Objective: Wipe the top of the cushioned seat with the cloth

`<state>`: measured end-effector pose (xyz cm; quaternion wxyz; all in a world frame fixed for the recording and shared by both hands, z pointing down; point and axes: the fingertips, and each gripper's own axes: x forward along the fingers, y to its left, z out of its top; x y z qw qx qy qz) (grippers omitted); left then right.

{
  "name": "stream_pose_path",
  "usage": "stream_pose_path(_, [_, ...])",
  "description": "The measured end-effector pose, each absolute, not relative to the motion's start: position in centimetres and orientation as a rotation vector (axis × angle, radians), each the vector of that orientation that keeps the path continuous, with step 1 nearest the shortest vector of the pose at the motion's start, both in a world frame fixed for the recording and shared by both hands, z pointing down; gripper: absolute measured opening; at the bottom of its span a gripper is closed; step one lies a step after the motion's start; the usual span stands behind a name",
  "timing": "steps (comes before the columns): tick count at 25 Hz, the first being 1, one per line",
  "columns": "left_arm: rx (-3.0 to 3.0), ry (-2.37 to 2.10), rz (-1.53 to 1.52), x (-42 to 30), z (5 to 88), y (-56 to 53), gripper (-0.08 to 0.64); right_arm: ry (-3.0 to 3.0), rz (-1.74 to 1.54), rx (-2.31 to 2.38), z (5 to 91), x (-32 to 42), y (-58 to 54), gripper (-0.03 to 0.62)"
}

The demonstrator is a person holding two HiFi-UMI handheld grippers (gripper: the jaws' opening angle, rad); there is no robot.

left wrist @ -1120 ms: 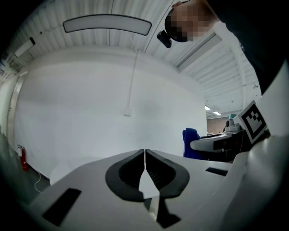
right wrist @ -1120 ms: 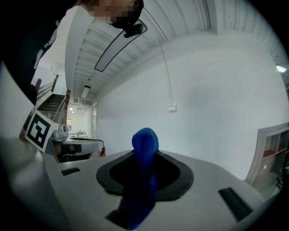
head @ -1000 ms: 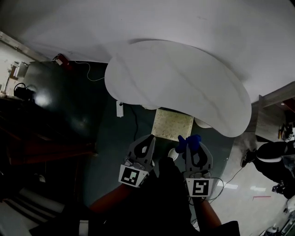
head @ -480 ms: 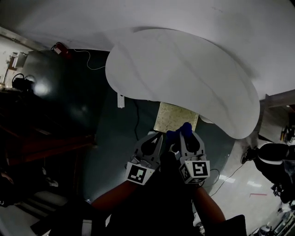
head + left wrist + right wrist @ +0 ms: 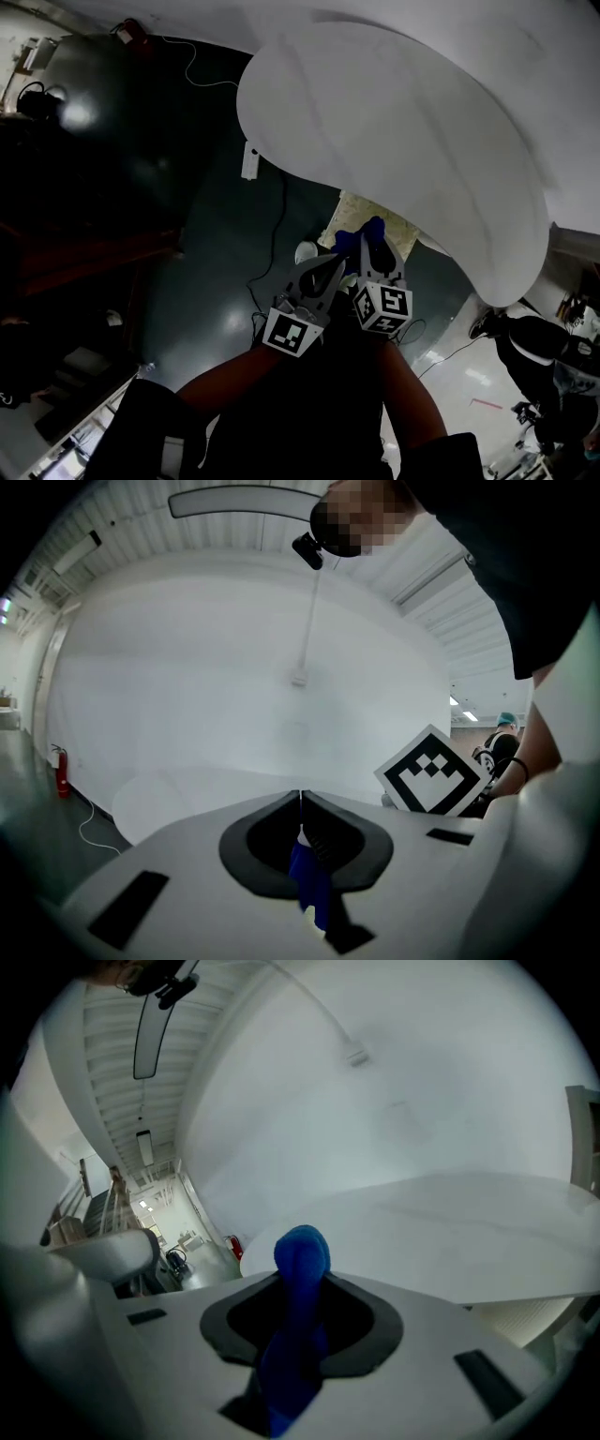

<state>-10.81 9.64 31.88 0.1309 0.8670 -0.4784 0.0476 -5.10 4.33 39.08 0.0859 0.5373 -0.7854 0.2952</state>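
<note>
The cushioned seat (image 5: pixel 380 214) is a pale speckled square pad half tucked under the white table's edge in the head view. Just in front of it my two grippers are held close together. The right gripper (image 5: pixel 371 236) is shut on the blue cloth (image 5: pixel 360 232), whose rounded fold sticks out past the right gripper (image 5: pixel 302 1283). The left gripper (image 5: pixel 330 266) has its jaws closed at the tips, with a strip of the blue cloth (image 5: pixel 307 885) caught between them. The cloth (image 5: pixel 300 1260) hangs above the floor, apart from the seat. The right gripper's marker cube (image 5: pixel 433 776) shows beside the left one.
A large curved white table (image 5: pixel 403 122) fills the upper middle. On the dark glossy floor lie a white power strip (image 5: pixel 249 161) with a cable, and a small white round object (image 5: pixel 305 251). A red extinguisher (image 5: pixel 131 33) stands far left. A person (image 5: pixel 530 339) is at right.
The two grippers have come together from about a hand's width apart. The cloth, held before by the right gripper alone, is now also between the left jaws. Both moved toward the seat.
</note>
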Motion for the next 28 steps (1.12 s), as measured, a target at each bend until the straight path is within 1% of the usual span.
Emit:
stream_pose_path(5, [2.448, -1.413, 0.122, -13.8, 37.0, 6.7, 0.02, -2.248, 0.964, 1.6, 46.2, -6.8, 1.9, 0.124])
stream_pose_path(10, [2.414, -1.348, 0.084, -15.2, 42.6, 5.0, 0.02, -2.154, 1.011, 1.588, 54.2, -7.0, 0.0, 0.124])
stream_pose_path(13, [2.415, -1.317, 0.13, -15.7, 45.9, 4.7, 0.02, -2.101, 1.062, 1.6, 58.8, -7.0, -0.8, 0.124])
stream_pose_path(17, [2.376, -1.345, 0.178, -16.7, 49.3, 3.8, 0.02, -2.076, 1.05, 1.544, 64.2, -7.3, -1.9, 0.124])
stream_pose_path(21, [2.352, -1.347, 0.176, -17.4, 50.1, 3.4, 0.02, -2.064, 1.008, 1.474, 67.3, -7.8, -2.5, 0.124])
stream_pose_path(26, [2.424, -1.266, 0.179, -17.9, 49.7, 3.3, 0.021, -2.032, 1.058, 1.425, 71.0, -9.1, -2.7, 0.126])
stream_pose_path(28, [2.444, -1.254, 0.194, -18.4, 50.0, 3.1, 0.021, -2.032, 1.006, 1.377, 72.7, -9.8, -3.0, 0.126])
